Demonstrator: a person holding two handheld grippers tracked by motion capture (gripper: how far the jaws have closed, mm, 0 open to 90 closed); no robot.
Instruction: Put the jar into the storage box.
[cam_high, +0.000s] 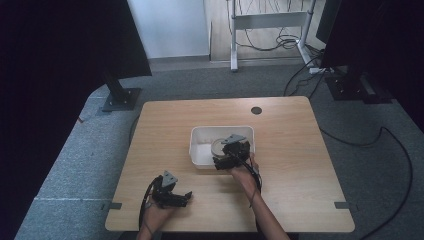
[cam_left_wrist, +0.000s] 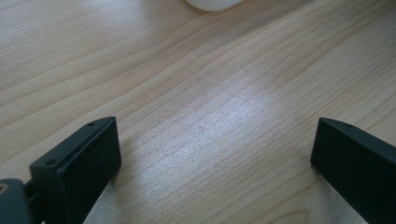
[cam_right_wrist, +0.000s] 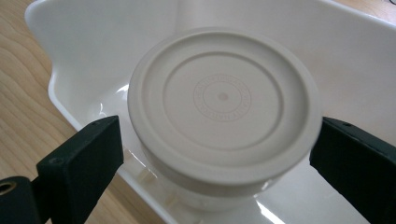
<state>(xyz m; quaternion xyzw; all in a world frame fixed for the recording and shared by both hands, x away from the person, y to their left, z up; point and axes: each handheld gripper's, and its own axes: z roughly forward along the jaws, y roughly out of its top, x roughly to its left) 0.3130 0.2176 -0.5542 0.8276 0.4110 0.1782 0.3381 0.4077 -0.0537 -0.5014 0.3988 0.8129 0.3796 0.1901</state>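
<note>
**Lidded container in the bin, right tool around it but not clamped**

A round white container (cam_right_wrist: 224, 107) with a ribbed lid stands upright inside the white bin (cam_high: 200, 137) at the middle of the tabletop (cam_high: 290, 165). In the high view the container (cam_high: 218, 146) sits toward the bin's near right part. The right tool (cam_high: 231, 154) reaches over the bin's near wall, and in the right gripper view its two black jaws stand spread, one on each side of the container just below the lid; a thin gap seems to show at each side, so I judge it open and not yet gripping.

The left tool (cam_high: 172, 196) rests low over the bare tabletop at the near left, well apart from the bin. Its jaws are wide apart with nothing between them.

Whether the container is about to be lifted out or has just been set down cannot be told. If it is a pick-up, the approach looks done, and the squeeze and the lift remain. If it is a placing, only the withdrawal is left.
</note>
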